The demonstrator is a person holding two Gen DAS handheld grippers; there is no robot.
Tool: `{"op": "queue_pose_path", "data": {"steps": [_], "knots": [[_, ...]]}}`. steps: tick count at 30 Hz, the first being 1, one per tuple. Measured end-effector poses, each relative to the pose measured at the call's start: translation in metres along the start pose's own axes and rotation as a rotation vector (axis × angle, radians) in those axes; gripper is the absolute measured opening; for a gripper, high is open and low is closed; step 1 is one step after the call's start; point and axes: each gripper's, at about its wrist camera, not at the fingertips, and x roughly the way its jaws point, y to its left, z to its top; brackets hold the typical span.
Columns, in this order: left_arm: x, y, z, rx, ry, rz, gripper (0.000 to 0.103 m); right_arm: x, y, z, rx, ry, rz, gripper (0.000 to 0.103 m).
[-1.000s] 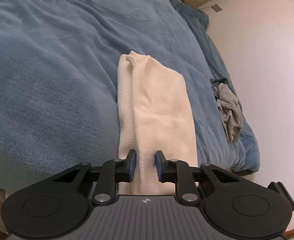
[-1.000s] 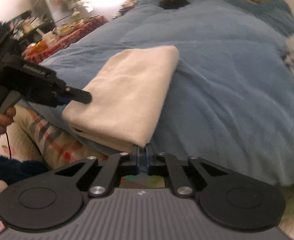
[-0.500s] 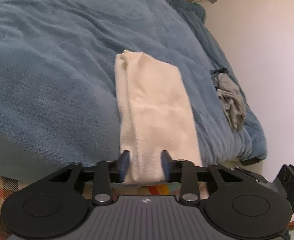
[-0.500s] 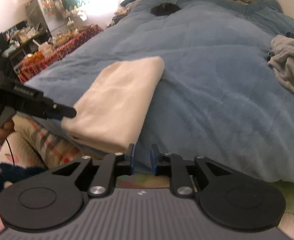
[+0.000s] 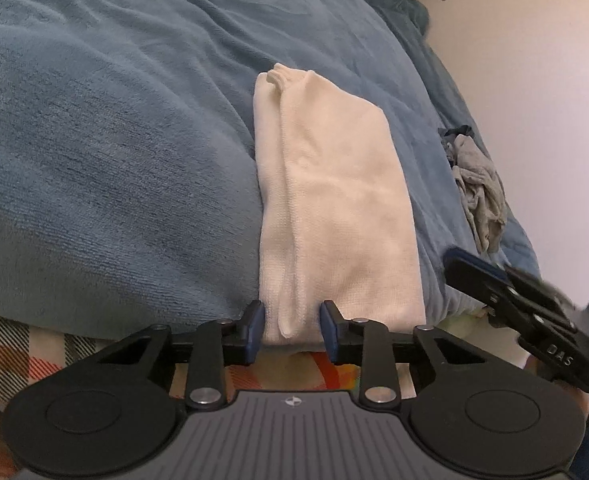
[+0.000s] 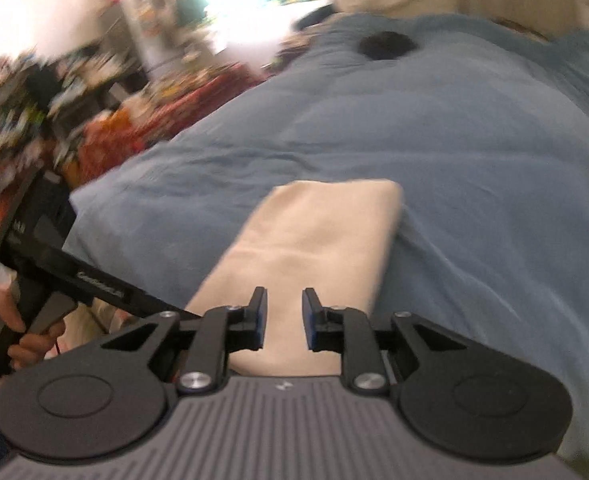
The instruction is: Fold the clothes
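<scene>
Your left gripper (image 5: 291,330) is closing, cream garment (image 5: 334,200) edge between unpressed fingers; right gripper (image 6: 284,318) closing, nothing gripped.

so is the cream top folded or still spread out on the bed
Folded. The cream top lies as a narrow, layered rectangle on the blue blanket, with a fold line running down its length and no sleeves sticking out.

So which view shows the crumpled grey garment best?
The left wrist view: the grey garment lies sharp and whole near the edge of the blue blanket, to the right of the folded cream garment. The right wrist view is blurred and shows at most a pale sliver at its right edge.
</scene>
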Motion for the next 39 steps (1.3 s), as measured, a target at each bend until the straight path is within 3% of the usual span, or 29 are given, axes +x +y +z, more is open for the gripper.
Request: {"op": "queue_pose_path", "data": {"steps": [1,6,11,13,20,26,31,34,37,39], "knots": [[0.000,0.001,-0.001,-0.002,-0.004,-0.004,0.029,0.008,0.007,0.005,-0.033,0.016,0.009,0.011],[0.000,0.008,-0.003,-0.045,-0.015,-0.036,0.028,0.051,0.036,0.017,-0.128,0.088,0.067,0.008],[0.002,0.013,-0.004,-0.063,-0.010,-0.039,0.027,0.083,0.057,0.020,-0.239,0.143,0.038,0.004],[0.004,0.015,-0.005,-0.068,-0.007,-0.036,0.027,0.093,0.053,0.023,-0.232,0.156,0.039,0.000],[0.007,0.022,-0.007,-0.102,-0.010,-0.063,0.026,0.124,0.031,0.046,-0.209,0.164,0.005,0.000],[0.004,0.016,-0.008,-0.077,-0.017,-0.043,0.026,0.146,0.019,0.067,-0.158,0.159,0.019,0.000],[-0.002,0.004,-0.009,-0.025,-0.023,-0.006,0.027,0.142,0.018,0.078,-0.119,0.127,0.022,0.001],[-0.010,-0.004,-0.009,0.020,-0.037,0.031,0.027,0.124,0.018,0.082,-0.106,0.089,0.018,0.009],[-0.018,-0.010,-0.007,0.042,-0.052,0.045,0.034,0.100,0.015,0.083,-0.099,0.062,-0.006,0.011],[-0.025,-0.014,-0.004,0.059,-0.065,0.049,0.035,0.082,0.010,0.080,-0.080,0.046,-0.019,0.021]]}}
